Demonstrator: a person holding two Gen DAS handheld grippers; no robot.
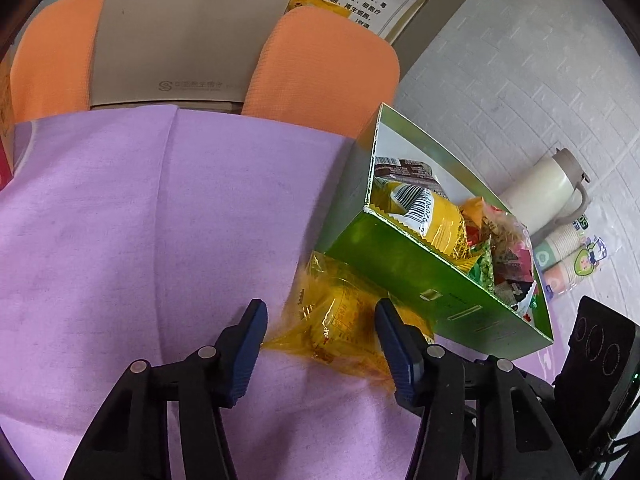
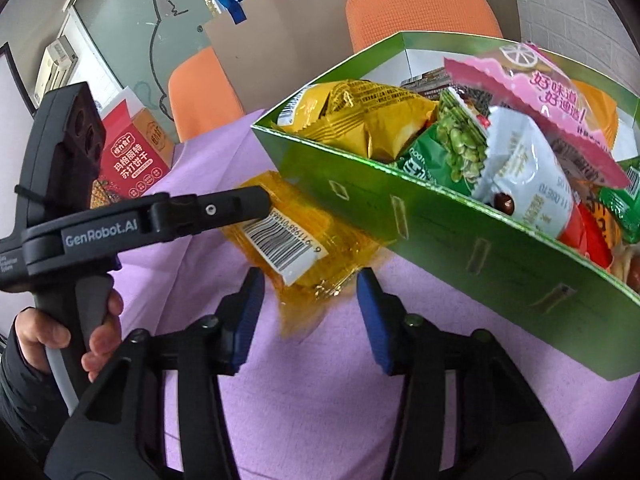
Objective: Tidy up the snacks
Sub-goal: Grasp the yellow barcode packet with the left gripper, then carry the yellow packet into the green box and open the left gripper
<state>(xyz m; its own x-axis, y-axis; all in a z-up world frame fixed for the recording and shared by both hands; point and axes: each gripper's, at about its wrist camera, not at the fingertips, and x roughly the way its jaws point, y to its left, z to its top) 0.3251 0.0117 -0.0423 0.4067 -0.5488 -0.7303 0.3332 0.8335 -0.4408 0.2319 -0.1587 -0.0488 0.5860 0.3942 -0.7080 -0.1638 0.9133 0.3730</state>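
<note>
Yellow packet (image 2: pixel 296 240): we find it flat on the purple cloth (image 1: pixel 160 220), its far right corner tucked against the near wall of the green box (image 2: pixel 460 240); it is the only snack we can see outside the box.
Long axis: in the right wrist view it runs from far left to near right, barcode face up, crosswise to our right fingers.
Left gripper (image 1: pixel 320 332): we hold it wide open with nothing in it; the packet lies between its blue pads and just ahead of them, the right pad close to the box wall.
Right gripper (image 2: pixel 310 304): also open and empty; only the packet's near crimped edge reaches the gap between its fingertips.
Nearer hand: we judge the left better placed, since more of the packet sits inside its span.
Box: already heaped with yellow, green and pink packets (image 2: pixel 540 92).
Beyond: orange chairs (image 1: pixel 328 68), a paper bag (image 1: pixel 180 40), a white flask (image 1: pixel 552 188).
</note>
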